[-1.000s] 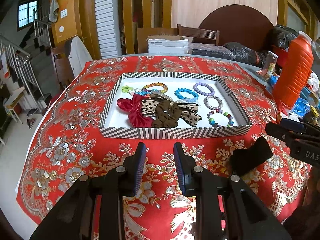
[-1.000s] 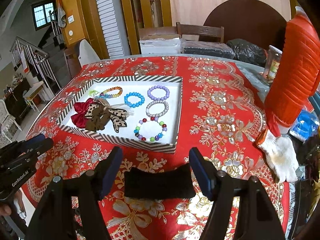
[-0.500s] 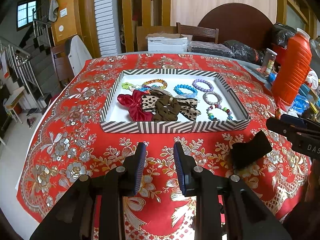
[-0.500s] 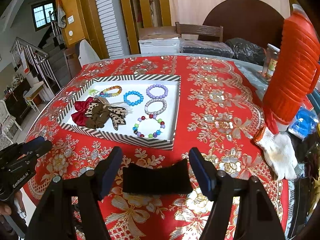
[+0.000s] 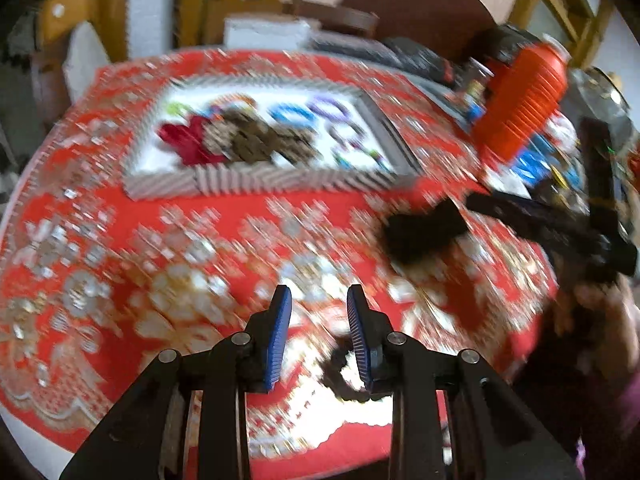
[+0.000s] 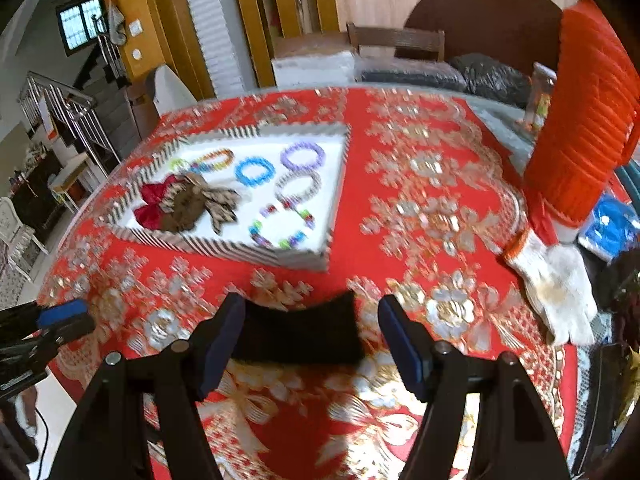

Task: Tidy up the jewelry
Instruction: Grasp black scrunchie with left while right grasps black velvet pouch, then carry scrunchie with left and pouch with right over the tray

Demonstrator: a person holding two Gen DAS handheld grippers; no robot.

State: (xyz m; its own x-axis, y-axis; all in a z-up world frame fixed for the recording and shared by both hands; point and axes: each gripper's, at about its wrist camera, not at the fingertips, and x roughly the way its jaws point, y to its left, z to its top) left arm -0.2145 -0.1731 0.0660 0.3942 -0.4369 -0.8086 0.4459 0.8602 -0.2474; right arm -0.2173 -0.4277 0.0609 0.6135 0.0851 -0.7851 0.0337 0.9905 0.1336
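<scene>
Left wrist view, blurred. Left tool [image 5: 316,300]: blue pads parted by a narrow gap, nothing between them, held above the red floral cloth [image 5: 180,248] on the worktop. A small dark beaded loop [image 5: 340,368] lies on the cloth just beside the right-hand pad; whether they touch cannot be told. Striped tray [image 5: 256,180] sits further back, left of centre, holding a red bow [image 5: 188,140], brown and leopard-print bows [image 5: 260,140], and blue [image 5: 292,114] and purple [image 5: 332,106] bead bracelets. Black pad [image 5: 424,236] lies to the right, at the tips of the right tool [image 5: 480,204], which enters from the right edge. Orange flask [image 5: 524,96] stands at the far right.

Right wrist view. The right tool [image 6: 312,312] is spread wide, its pads on either side of the black pad [image 6: 298,334]; the left-hand pad looks to be against it, the right-hand pad stands apart from it. The tray [image 6: 280,254] lies beyond, up and to the left, well apart from the tool. Inside: bows at left [image 6: 188,204]; a multicolour bracelet [image 6: 214,160], a blue one [image 6: 255,171], a purple one [image 6: 303,156], a grey one [image 6: 299,185], and a mixed-bead one [image 6: 282,226] nearest the front wall. The left tool's blue tip [image 6: 62,312] shows at the left edge. The orange flask [image 6: 588,120] stands at right, with a white glove [image 6: 556,284] lying below it on the cloth [image 6: 420,184].
</scene>
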